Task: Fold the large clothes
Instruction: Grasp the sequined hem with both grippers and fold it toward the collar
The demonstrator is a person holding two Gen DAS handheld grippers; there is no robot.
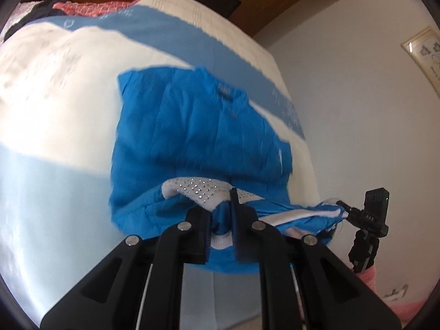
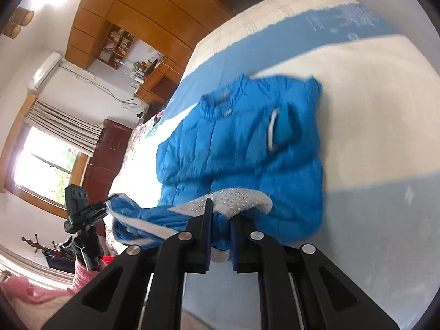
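A bright blue padded jacket (image 1: 192, 126) with white, rhinestone-studded trim (image 1: 198, 189) lies on the bed, its near edge lifted off the cover. My left gripper (image 1: 221, 220) is shut on that lifted edge, blue and white cloth pinched between its fingers. In the right wrist view the same jacket (image 2: 247, 148) spreads across the bed and my right gripper (image 2: 220, 225) is shut on the trim (image 2: 236, 200) at the other end of the lifted edge. Each gripper shows in the other's view: the right gripper (image 1: 343, 210) and the left gripper (image 2: 106, 206), with the stretched edge between them.
The bed (image 1: 55, 82) has a white and blue striped cover. Other clothes (image 1: 82, 8) are piled at its far end. A white wall (image 1: 357, 110) with a framed picture (image 1: 423, 52) runs along one side. Wooden cabinets (image 2: 137, 8), a window (image 2: 46, 162) and a sleeve in pink (image 2: 82, 275) are in the right wrist view.
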